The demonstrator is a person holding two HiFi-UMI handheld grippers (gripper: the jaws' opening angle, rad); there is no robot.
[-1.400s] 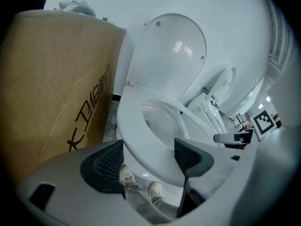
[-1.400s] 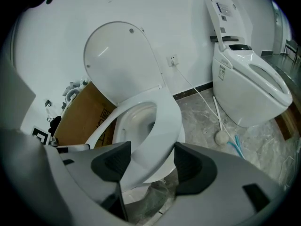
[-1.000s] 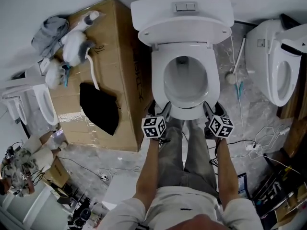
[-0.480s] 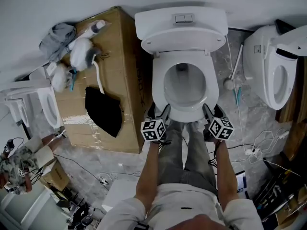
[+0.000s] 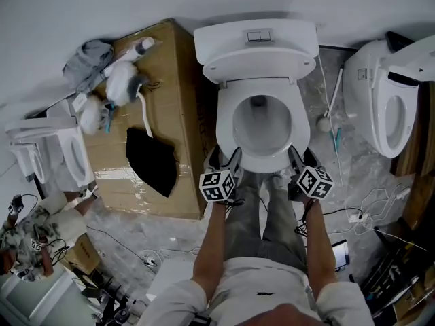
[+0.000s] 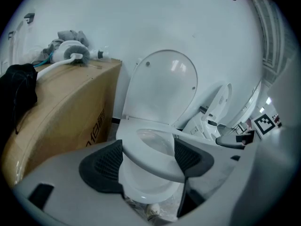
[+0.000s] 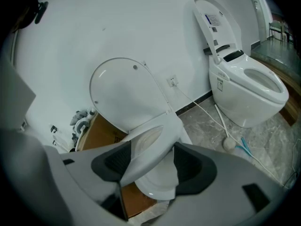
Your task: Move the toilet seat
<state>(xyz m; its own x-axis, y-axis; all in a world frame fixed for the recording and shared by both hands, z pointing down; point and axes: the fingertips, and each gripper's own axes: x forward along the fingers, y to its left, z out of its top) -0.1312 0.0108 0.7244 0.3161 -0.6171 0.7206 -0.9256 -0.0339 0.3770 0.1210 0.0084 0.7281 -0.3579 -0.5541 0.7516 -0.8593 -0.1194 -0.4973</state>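
We stand facing a white toilet (image 5: 262, 156) whose lid (image 6: 162, 91) is tipped up against the tank (image 5: 257, 36), while the toilet seat (image 5: 228, 124) lies down on the bowl's rim. The left gripper (image 5: 225, 156) is at the front left corner of the seat and the right gripper (image 5: 302, 156) at the front right corner, both pointing towards the wall. In the left gripper view its dark ribbed fingers (image 6: 106, 164) are released and spread wide, and the seat's front rim runs through the gap between them, level on the bowl. In the right gripper view the fingers (image 7: 193, 166) are likewise spread, with the seat's edge passing between them at a slant because that camera is rolled. We cannot tell whether either pair actually presses on the seat. Just to the left of the toilet stands a large cardboard box (image 5: 170, 80) with a black cloth (image 5: 153, 160) and some white and grey items lying on top. To the right, on the marbled floor (image 5: 343, 175), stands a second toilet (image 5: 384, 107) with its lid raised.
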